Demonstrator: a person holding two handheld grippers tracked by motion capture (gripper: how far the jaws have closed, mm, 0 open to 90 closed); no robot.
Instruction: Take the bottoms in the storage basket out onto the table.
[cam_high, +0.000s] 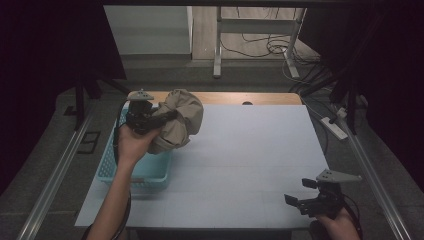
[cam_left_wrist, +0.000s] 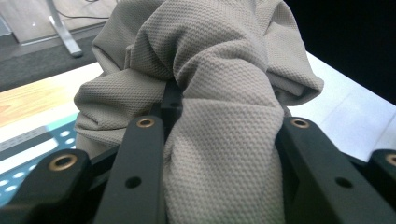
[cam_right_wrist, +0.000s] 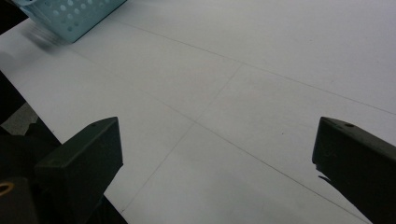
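A bunched beige cloth hangs in the air above the right end of a light blue basket at the table's left. My left gripper is shut on it, held up by a hand. In the left gripper view the cloth bulges between the two black jaws, which pinch a thick fold. My right gripper rests low at the table's near right corner; in the right gripper view its jaws stand wide apart over bare white table, with nothing between them.
The white table surface spreads between the two hands. A wooden strip runs along its far edge. A basket corner is at the upper left of the right gripper view. Desk legs and cables lie on the floor beyond.
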